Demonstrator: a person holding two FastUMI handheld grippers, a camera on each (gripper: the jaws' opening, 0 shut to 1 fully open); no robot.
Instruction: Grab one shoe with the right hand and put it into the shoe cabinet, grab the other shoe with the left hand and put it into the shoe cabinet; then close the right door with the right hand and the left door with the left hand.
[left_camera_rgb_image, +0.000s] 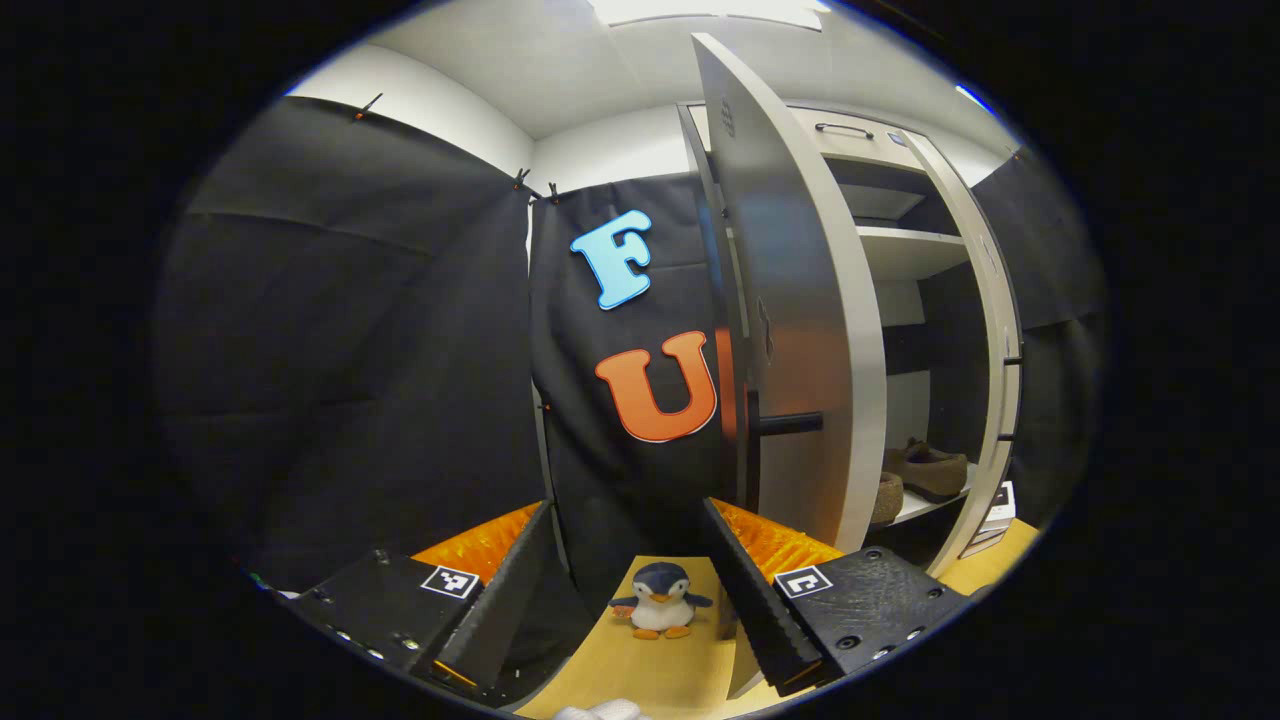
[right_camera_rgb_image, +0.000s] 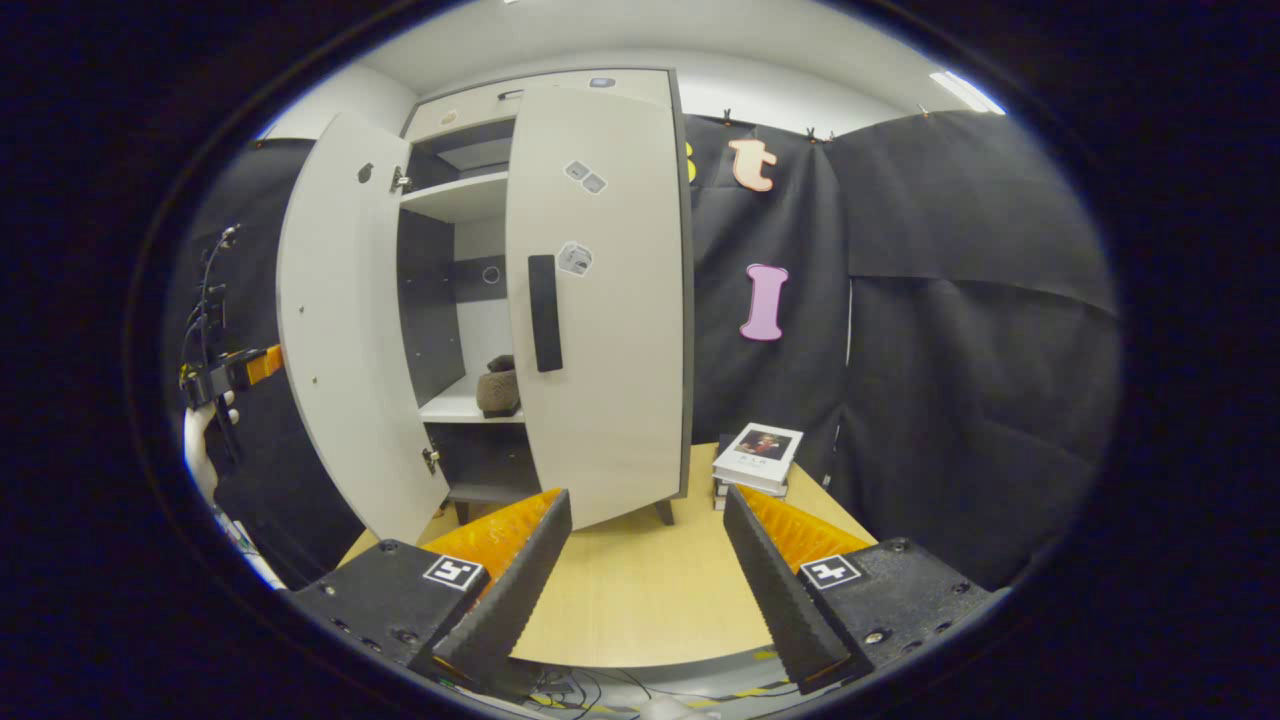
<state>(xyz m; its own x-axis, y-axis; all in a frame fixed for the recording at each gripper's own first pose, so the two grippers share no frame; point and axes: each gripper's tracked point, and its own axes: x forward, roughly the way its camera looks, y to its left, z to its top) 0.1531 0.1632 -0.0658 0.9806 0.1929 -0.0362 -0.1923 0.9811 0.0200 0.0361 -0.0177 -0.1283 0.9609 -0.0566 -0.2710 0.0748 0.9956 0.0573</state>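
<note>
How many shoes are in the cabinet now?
2: one shoe lies on the lower shelf, the other shoe beside it nearer the left door. Others may be hidden.

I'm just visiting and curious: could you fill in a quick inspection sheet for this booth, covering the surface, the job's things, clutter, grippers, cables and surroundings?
Surface: light wooden table, bare in front of the cabinet.
Job's things: shoe cabinet stands on it; right door nearly shut, left door wide open; both shoes on a shelf inside.
Clutter: toy penguin beside the cabinet; stack of books at its other side.
Grippers: left gripper and right gripper both open, holding nothing.
Cables: some below the table's near edge.
Surroundings: black cloth walls, white ceiling.
</note>
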